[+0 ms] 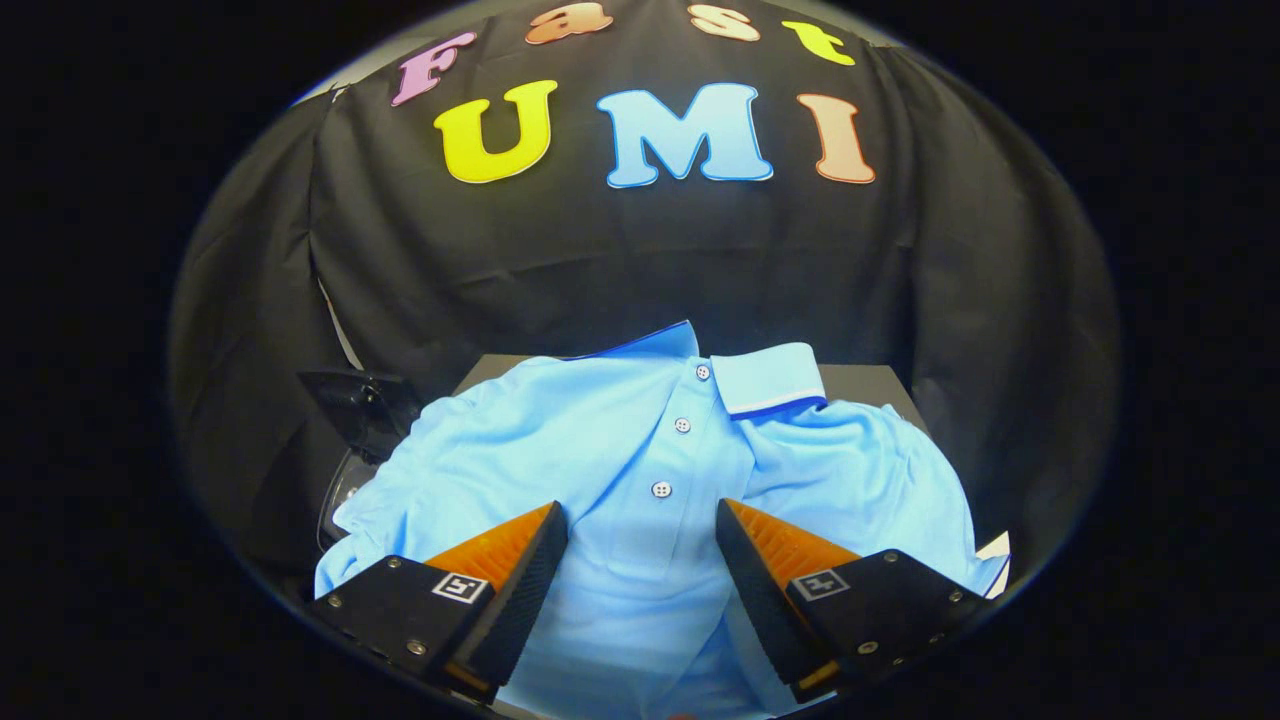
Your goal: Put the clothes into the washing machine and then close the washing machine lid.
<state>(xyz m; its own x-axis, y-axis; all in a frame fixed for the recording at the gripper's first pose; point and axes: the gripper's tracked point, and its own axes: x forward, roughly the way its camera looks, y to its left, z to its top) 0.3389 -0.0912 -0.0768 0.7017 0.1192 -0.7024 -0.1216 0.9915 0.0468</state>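
Polo shirt (640, 470), light blue, lies spread and rumpled over a dark surface (870, 382), its collar at twelve o'clock from your fingers (640, 530) and the button placket running straight down between them. Your fingers stand wide apart, gripping nothing, poised over the chest of the shirt. You look to be at the first step, picking up the clothes. Next you need to drop onto the cloth and pinch a good fold. A dark object (362, 405) sits at ten o'clock; what it is, you cannot tell.
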